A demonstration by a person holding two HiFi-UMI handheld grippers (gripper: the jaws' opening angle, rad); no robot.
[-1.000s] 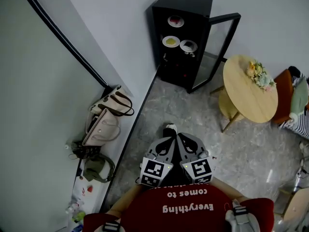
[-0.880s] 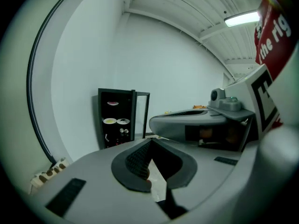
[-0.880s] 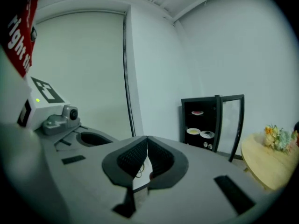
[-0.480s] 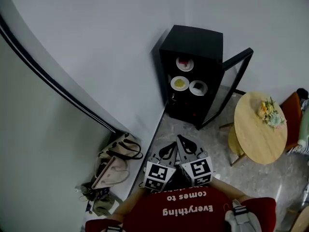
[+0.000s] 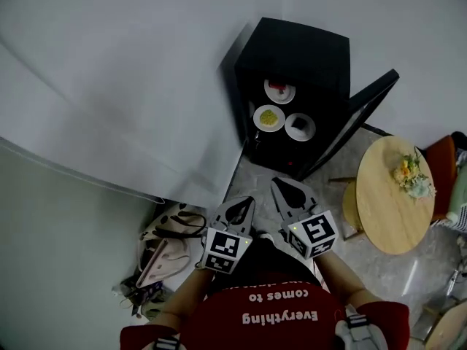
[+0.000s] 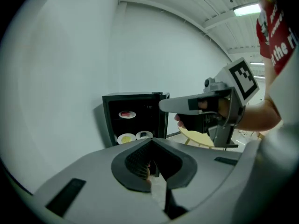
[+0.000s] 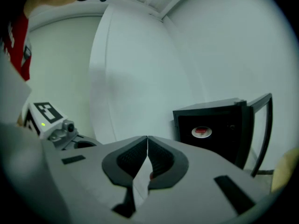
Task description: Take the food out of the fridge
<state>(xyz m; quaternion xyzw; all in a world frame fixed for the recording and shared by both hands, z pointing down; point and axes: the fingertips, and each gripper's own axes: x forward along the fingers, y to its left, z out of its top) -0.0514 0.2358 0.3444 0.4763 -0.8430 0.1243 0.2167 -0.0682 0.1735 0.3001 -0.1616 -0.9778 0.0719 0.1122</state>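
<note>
A black fridge [image 5: 295,57] stands against the white wall with its glass door [image 5: 365,119] swung open to the right. Inside are three plates: red food [image 5: 280,91] on the upper shelf, yellow food [image 5: 268,117] and dark food [image 5: 300,126] below. My left gripper [image 5: 249,200] and right gripper [image 5: 276,183] are held side by side in front of my chest, short of the fridge, both shut and empty. The left gripper view shows the fridge [image 6: 135,118] ahead with all three plates. The right gripper view shows only the red plate [image 7: 201,132].
A round wooden table [image 5: 390,203] with a bunch of flowers [image 5: 408,175] stands right of the fridge door, an orange chair [image 5: 445,159] behind it. Bags [image 5: 164,243] lie on the floor by the left wall. Grey stone floor [image 5: 255,173] lies between me and the fridge.
The fridge has come nearer and larger in the head view as both grippers were carried forward toward it. The grippers have spread slightly apart; both stay shut.
</note>
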